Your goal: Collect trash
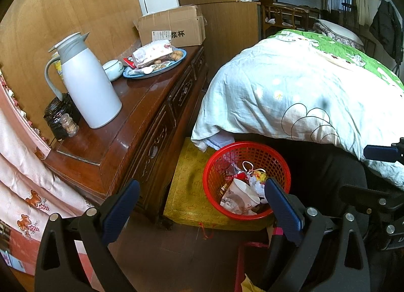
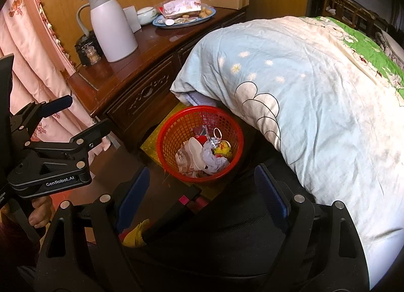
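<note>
A red mesh basket (image 1: 246, 179) (image 2: 199, 141) stands on a yellow mat between a wooden sideboard and the bed. Inside lies crumpled trash (image 2: 202, 153): white paper, a paper cup (image 1: 243, 191), red and yellow wrappers. My left gripper (image 1: 202, 206) hangs open over the floor, nothing between its blue pads, its right pad in front of the basket's near rim. My right gripper (image 2: 202, 196) is open too and empty, just short of the basket. The left gripper (image 2: 63, 117) also shows from the side in the right wrist view, held by a hand (image 2: 38, 213).
The sideboard (image 1: 141, 105) carries a white thermos jug (image 1: 88, 82), a black tin, a toothpick jar, a bowl, a blue tray of snacks (image 1: 156, 62) and a cardboard box (image 1: 174, 27). A quilt-covered bed (image 1: 303, 90) fills the right. Pink curtain (image 1: 25, 178) hangs at left.
</note>
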Action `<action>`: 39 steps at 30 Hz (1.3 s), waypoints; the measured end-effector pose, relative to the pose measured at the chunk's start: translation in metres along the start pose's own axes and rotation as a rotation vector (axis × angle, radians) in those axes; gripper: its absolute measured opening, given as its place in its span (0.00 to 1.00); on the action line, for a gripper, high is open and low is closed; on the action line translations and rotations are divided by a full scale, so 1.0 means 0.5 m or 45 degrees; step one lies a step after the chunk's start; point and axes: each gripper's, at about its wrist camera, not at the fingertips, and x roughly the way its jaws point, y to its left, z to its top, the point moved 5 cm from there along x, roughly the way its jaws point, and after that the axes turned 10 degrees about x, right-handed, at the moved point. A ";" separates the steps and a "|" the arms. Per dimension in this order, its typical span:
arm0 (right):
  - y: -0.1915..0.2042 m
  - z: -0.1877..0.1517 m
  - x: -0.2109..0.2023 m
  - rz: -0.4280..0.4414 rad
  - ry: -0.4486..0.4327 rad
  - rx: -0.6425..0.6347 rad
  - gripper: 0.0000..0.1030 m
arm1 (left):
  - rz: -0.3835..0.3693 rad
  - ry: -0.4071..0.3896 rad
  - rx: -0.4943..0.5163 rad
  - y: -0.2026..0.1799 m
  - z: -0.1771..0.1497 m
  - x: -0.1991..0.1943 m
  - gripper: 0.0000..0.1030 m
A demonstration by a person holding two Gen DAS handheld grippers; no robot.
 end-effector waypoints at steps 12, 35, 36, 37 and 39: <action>0.001 0.000 -0.001 0.000 0.001 0.000 0.80 | 0.003 0.001 0.001 -0.002 0.000 0.000 0.94; 0.004 0.001 -0.002 -0.001 0.001 0.001 0.80 | -0.024 0.011 -0.018 0.000 -0.003 0.012 0.94; 0.003 0.001 -0.002 -0.001 0.001 0.001 0.80 | -0.027 0.012 -0.017 -0.002 -0.004 0.012 0.94; 0.003 0.001 -0.002 -0.001 0.001 0.001 0.80 | -0.027 0.013 -0.015 -0.003 -0.003 0.012 0.94; 0.003 0.001 -0.002 -0.001 0.001 0.001 0.80 | -0.022 0.010 -0.009 -0.005 -0.003 0.011 0.94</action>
